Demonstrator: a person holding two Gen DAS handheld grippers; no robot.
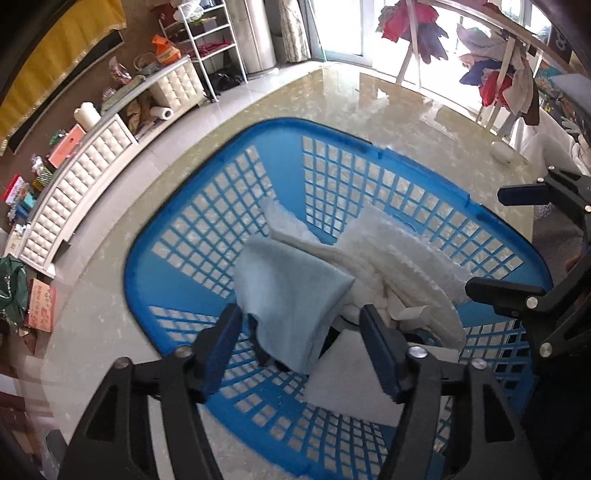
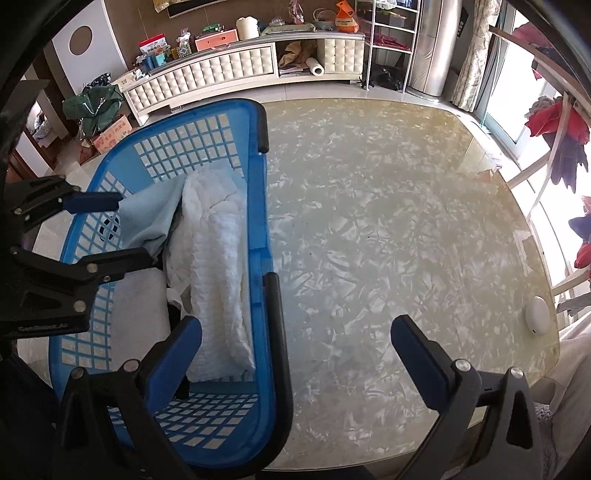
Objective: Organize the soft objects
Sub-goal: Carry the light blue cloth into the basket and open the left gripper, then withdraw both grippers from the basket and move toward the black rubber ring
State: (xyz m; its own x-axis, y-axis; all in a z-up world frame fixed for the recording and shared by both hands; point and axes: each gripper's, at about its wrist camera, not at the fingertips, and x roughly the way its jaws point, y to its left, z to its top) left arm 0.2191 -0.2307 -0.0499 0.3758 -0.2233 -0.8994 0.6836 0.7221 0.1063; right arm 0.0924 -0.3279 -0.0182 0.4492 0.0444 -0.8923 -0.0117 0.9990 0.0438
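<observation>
A blue plastic laundry basket (image 1: 207, 221) stands on a glass table (image 2: 388, 221). In it lie a light blue cloth (image 1: 291, 295), a heap of white towels (image 1: 402, 266) and a flat white cloth (image 1: 347, 376). My left gripper (image 1: 303, 350) hangs over the basket, open, with the light blue cloth loose between its fingers and draped down from the white heap. My right gripper (image 2: 295, 354) is open and holds nothing. Its fingers straddle the basket's right rim (image 2: 258, 221) and black handle (image 2: 275, 332). The right wrist view shows the left gripper (image 2: 107, 229) beside the light blue cloth (image 2: 151, 218).
A small white round object (image 2: 537, 321) lies near the table's right edge. Behind the table stand a long white cabinet (image 2: 221, 70) with clutter on top and a wire shelf (image 2: 391, 33). A drying rack with clothes (image 1: 491, 70) stands by the window.
</observation>
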